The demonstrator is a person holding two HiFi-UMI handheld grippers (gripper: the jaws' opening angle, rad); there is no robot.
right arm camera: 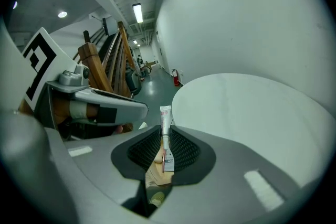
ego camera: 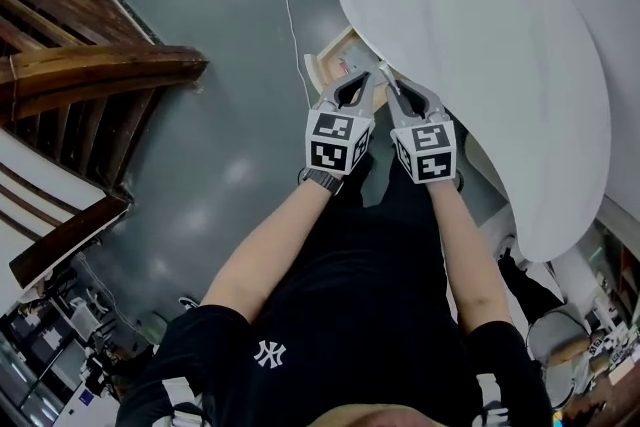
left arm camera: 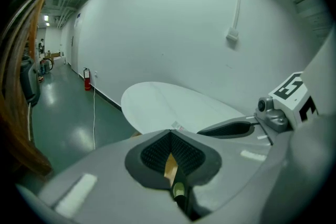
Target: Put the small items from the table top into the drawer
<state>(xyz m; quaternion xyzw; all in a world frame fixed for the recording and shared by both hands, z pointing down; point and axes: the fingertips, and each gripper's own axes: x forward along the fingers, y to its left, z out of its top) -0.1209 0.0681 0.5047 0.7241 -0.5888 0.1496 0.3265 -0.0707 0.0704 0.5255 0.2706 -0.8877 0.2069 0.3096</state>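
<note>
Head view, grippers: the left gripper [ego camera: 360, 85] and right gripper [ego camera: 393, 83] sit side by side, nearly touching. Both aim at the near rim of the round white worktop [ego camera: 480, 35].
Head view, drawer: a pulled-out wooden drawer [ego camera: 332, 63] juts from under that rim, just below the jaw tips. This is likely why both hands hang here.
Head view, room: the worktop is bare as far as it shows. Open grey floor [ego camera: 230, 115] lies to the left, with the wooden frames [ego camera: 90, 75] well apart.
Left gripper view, jaws: pressed together at the tips with nothing pinched. A tan sliver shows through the gap behind them, probably the drawer.
Right gripper view, jaws: pinching a small white tube [right arm camera: 165, 118] upright, its flat end poking past the tips.
Right gripper view, task's thing: the tube is off the worktop and, by the look of it, over the drawer. Dropping it needs only spread jaws, though the worktop rim is close on the right.
</note>
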